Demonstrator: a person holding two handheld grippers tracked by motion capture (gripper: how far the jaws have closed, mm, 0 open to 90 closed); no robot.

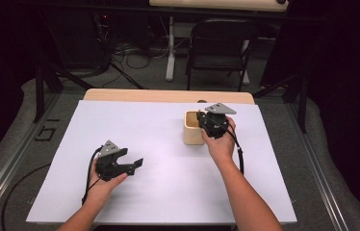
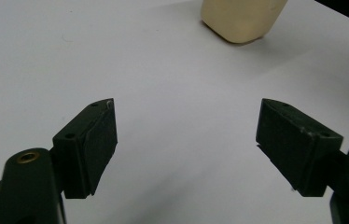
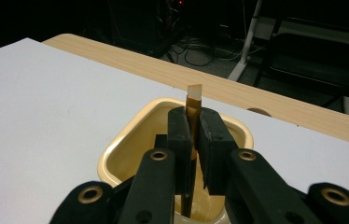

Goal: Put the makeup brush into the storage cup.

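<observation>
One cream container (image 1: pixel 192 129) is stood on the white-covered table (image 1: pixel 159 159), toward its far right. One thin flat stick (image 3: pixel 192 105) is clamped upright by the right gripper (image 3: pixel 192 135) over its opening. The left gripper (image 2: pixel 186 140) is held wide and empty, well apart. One folding chair (image 1: pixel 219 45) is seen beyond the table.

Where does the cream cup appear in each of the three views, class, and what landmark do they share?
High view: cream cup right of centre, under the right gripper.
Left gripper view: top edge, right of centre.
Right gripper view: bottom centre, behind the jaws.
Shared landmark: the white table sheet.
</observation>
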